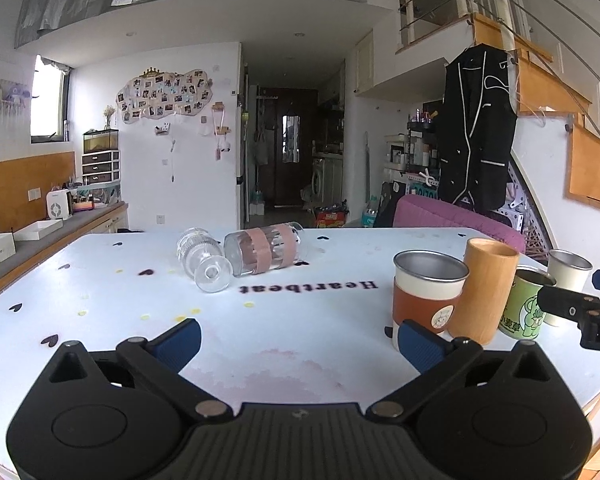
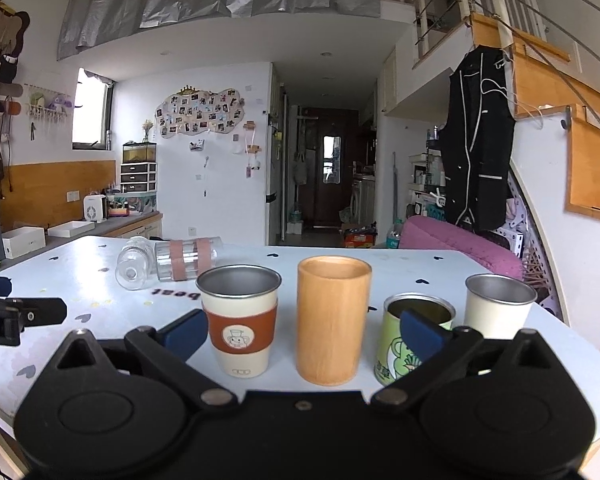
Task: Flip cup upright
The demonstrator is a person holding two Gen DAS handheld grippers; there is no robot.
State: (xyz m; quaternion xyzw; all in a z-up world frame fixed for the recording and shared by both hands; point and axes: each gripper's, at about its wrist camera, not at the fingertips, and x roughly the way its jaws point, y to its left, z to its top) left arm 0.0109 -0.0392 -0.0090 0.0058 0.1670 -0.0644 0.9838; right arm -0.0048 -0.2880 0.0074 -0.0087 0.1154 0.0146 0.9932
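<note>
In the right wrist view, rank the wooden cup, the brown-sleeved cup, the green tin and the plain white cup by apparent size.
1. wooden cup
2. brown-sleeved cup
3 and 4. green tin and plain white cup: unsure, since the right claw hides part of both and the white cup stands farther back.

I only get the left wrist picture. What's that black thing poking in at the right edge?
Observer: That's the right gripper. The right wrist view shows its jaws wide open and holding nothing.
Visitor: What's it facing?
Observer: A sleeved cup and a wooden cup stand upright side by side, just ahead between its fingers.
Visitor: On my screen the white cup hides behind the green tin. Are they touching?
Observer: No. In the right wrist view there's a gap between the tin and the white cup, and both stand upright.
</note>
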